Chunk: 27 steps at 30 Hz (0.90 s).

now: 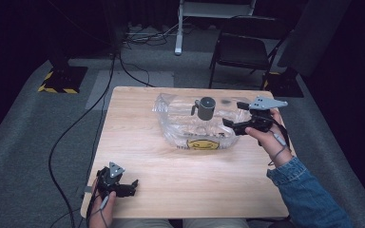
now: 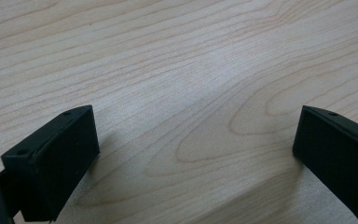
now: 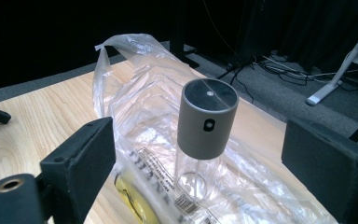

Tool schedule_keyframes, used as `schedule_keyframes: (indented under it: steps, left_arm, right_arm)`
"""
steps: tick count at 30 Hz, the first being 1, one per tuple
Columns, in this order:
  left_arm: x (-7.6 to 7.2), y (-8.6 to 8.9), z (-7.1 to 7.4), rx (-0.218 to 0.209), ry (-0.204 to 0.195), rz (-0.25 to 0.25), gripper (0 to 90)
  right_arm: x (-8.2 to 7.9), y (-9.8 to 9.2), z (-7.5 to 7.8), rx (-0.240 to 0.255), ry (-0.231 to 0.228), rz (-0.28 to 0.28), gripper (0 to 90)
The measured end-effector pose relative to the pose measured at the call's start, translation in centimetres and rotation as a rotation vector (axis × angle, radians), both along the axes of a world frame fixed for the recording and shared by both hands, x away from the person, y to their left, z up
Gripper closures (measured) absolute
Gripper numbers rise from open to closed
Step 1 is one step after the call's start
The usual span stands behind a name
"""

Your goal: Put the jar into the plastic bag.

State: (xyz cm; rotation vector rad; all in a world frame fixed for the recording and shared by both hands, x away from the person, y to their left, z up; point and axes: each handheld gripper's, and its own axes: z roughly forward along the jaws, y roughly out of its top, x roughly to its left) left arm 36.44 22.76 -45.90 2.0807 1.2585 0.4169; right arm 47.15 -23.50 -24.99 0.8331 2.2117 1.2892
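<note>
Spray bottle (image 3: 205, 140) stands upright on the clear bag (image 1: 171, 118) at the table's (image 1: 171, 190) far side, not yet grasped. Right gripper (image 1: 232, 124), jaws spread, faces it; left gripper (image 1: 132, 184), jaws spread, rests idle near the front edge.

Bag (image 3: 135, 121) print blurred (unreadable); bottle (image 3: 200, 154) base cut off.
</note>
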Motion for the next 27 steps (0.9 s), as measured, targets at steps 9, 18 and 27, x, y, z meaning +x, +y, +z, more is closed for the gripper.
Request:
schedule_keyframes:
  steps: [9, 18, 27]
  left_arm:
    - [0.0, 0.0, 0.0, 0.0, 0.0, 0.0, 0.1]
    - [-0.1, -0.1, 0.0, -0.001, 0.002, 0.011, 0.1]
    - [-0.1, -0.1, 0.0, 0.0, 0.002, 0.009, 0.1]
  right_arm:
    - [-1.1, -1.9, -0.3, 0.006, 0.005, -0.02, 10.1]
    - [-2.2, -4.2, -1.3, 0.007, 0.021, -0.059, 10.1]
    - [-3.2, -5.6, -2.2, -0.029, 0.015, -0.084, 10.1]
